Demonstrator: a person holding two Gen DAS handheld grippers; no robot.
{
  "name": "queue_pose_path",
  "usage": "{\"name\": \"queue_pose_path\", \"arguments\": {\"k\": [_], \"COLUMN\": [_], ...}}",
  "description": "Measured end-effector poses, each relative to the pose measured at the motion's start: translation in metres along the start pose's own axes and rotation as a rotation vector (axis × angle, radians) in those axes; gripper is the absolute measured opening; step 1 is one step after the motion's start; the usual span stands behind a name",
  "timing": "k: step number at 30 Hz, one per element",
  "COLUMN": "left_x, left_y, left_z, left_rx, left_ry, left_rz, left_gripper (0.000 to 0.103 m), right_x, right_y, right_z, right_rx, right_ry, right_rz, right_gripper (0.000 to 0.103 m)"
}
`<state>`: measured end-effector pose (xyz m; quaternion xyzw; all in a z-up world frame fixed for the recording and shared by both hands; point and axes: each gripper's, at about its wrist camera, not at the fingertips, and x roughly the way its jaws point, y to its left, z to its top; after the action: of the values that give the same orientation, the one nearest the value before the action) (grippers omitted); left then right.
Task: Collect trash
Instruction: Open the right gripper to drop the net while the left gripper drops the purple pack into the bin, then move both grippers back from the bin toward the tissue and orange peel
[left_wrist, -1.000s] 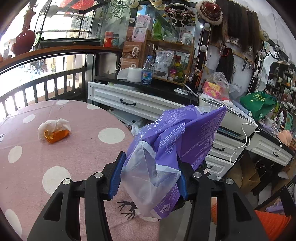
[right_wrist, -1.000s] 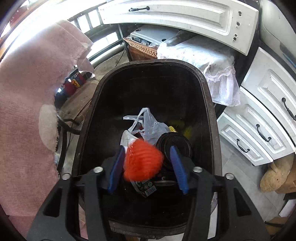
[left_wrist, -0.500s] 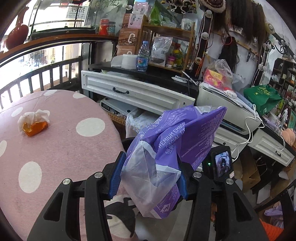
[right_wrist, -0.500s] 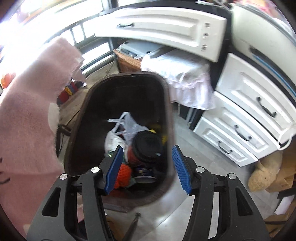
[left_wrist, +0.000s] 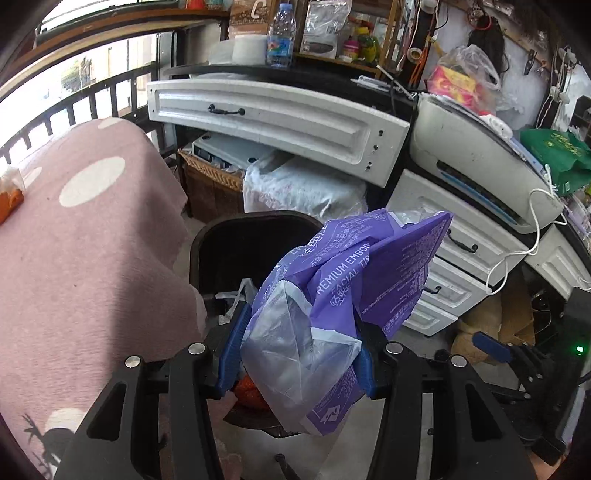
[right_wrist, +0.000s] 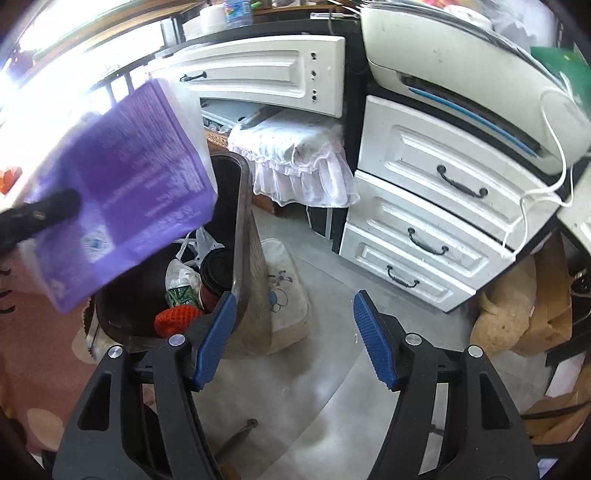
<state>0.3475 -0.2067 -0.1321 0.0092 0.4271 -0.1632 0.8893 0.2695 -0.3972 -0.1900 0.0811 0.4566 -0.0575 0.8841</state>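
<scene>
Holding: left gripper (left_wrist: 295, 354) clamps a purple facial-tissue wrapper (left_wrist: 351, 295), crumpled, with a clear plastic panel on its near side.
Right gripper (right_wrist: 291, 332): jaws spread wide, nothing between them, aimed at the grey floor right of the bin.
Trash bin (left_wrist: 255, 229): dark, open-topped, on the floor between the pink polka-dot tablecloth (left_wrist: 85, 258) on the left and the white drawers (right_wrist: 424, 206) on the right.
Bin contents: red-orange mesh ball (right_wrist: 177, 317), dark cup lid (right_wrist: 218, 266), white plastic bag (right_wrist: 192, 243) (other bits too small to name).
Key relation: the wrapper hangs above the bin mouth, its long axis running up and to the right; bin lies straight below and just ahead of the left gripper.
Nearer hand: left.
Next, as I judge: release over the opening.
Left on table: a tissue wad with something orange (left_wrist: 9, 188), far left.
</scene>
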Motion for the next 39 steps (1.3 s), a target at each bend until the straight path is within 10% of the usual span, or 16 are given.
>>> {"name": "queue_pose_path", "arguments": {"k": [12, 22, 39], "left_x": [0.049, 0.056, 0.019], "left_y": [0.005, -0.005, -0.022], "left_z": [-0.01, -0.006, 0.004], "left_rx": [-0.125, -0.077, -0.033], "left_ry": [0.1, 0.116, 0.056], "left_rz": [0.155, 0.129, 0.009], "left_gripper": [0.057, 0.083, 0.085], "right_x": [-0.006, -0.007, -0.027], "right_y": [-0.018, -0.018, -0.018], "right_z": [-0.023, -0.027, -0.01], "right_rx": [0.062, 0.075, 0.071], "right_ry": [0.021, 0.02, -0.046], "right_rz": [0.001, 0.008, -0.022], "right_gripper": [0.066, 0.066, 0.066]}}
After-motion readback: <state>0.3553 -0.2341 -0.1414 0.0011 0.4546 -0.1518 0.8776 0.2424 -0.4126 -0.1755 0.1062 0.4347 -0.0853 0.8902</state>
